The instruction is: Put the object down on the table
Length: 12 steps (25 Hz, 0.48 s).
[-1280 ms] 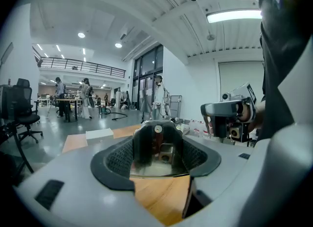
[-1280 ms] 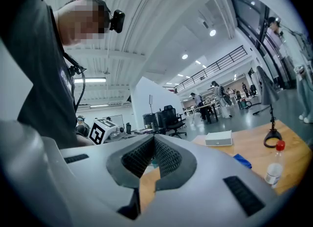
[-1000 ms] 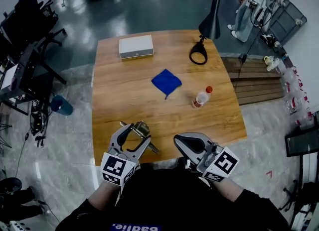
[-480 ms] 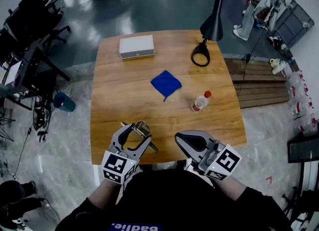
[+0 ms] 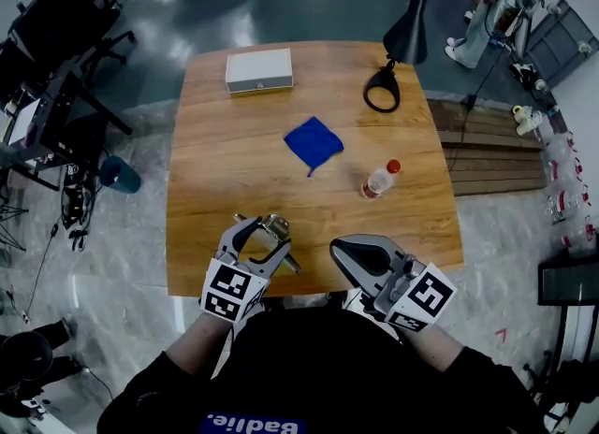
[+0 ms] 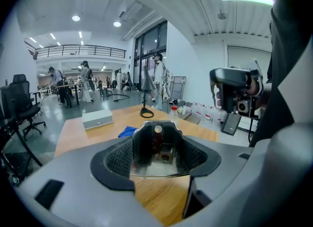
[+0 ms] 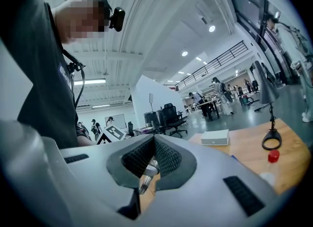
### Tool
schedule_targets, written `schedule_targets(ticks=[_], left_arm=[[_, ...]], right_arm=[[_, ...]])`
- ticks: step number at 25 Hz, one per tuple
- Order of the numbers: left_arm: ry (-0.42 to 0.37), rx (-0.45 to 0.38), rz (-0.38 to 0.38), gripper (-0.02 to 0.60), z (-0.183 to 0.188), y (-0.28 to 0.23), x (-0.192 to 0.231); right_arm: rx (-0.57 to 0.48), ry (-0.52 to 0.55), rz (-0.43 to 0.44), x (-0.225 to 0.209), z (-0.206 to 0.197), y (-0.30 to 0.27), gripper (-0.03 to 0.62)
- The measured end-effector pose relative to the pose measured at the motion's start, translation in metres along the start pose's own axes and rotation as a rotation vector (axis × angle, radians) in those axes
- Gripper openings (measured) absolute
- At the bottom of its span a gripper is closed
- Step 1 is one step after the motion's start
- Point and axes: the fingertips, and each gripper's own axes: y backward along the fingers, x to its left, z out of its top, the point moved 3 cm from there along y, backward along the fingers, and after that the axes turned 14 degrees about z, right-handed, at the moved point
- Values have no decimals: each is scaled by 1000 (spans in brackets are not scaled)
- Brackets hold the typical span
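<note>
Left gripper point(image 5: 265, 238) clamped on metal object point(image 5: 272, 228), over table's point(image 5: 215, 142) near edge, right gripper point(image 5: 339, 251) jaws together, empty.

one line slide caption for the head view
Left claw grips a metal tool near the front edge of the wooden table; right claw shut, empty, beside it.

A shiny metal object point(image 5: 273, 228) is sitting clamped between the left gripper's point(image 5: 265, 238) jaws, over the near edge of the wooden table point(image 5: 225, 180).
</note>
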Motion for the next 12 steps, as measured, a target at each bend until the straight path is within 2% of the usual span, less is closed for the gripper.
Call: schedule_targets(ticks=[12], left_arm=[[-89, 199, -23, 295, -69, -61, 3]], right_arm=[[13, -17, -44, -4, -5, 9, 5]])
